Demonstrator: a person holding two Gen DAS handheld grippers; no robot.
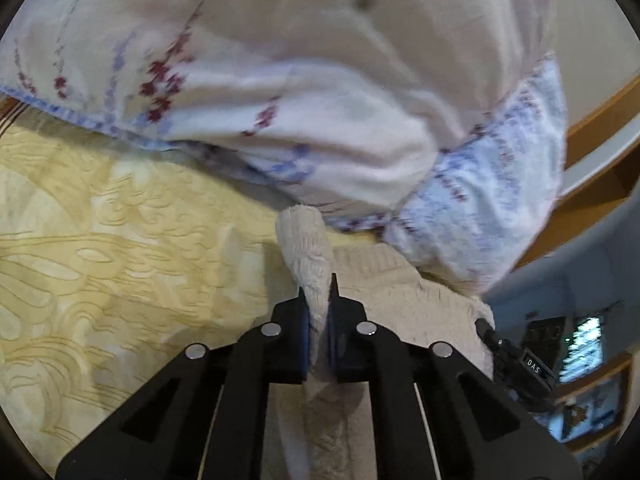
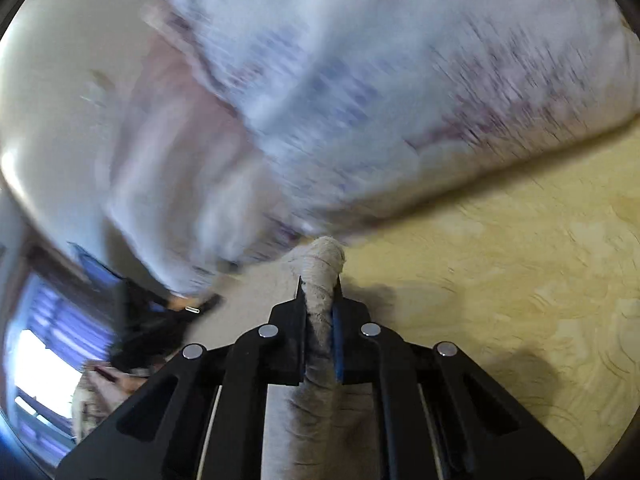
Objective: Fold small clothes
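Above the yellow bedspread (image 1: 120, 240), your left claw (image 1: 318, 300) and right claw (image 2: 319, 300) each pinch an edge of the cream knit garment (image 1: 384, 280), lifted so it hangs straight for folding.

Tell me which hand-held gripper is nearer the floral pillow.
Neither clearly. The left hand-held gripper and the right hand-held gripper each pinch the cream knit just short of the pillow, which lies right beyond both fingertips. The right view is blurred.

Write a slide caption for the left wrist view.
Left claw pinches a cream knit garment above the yellow quilted bedspread, floral pillow behind.
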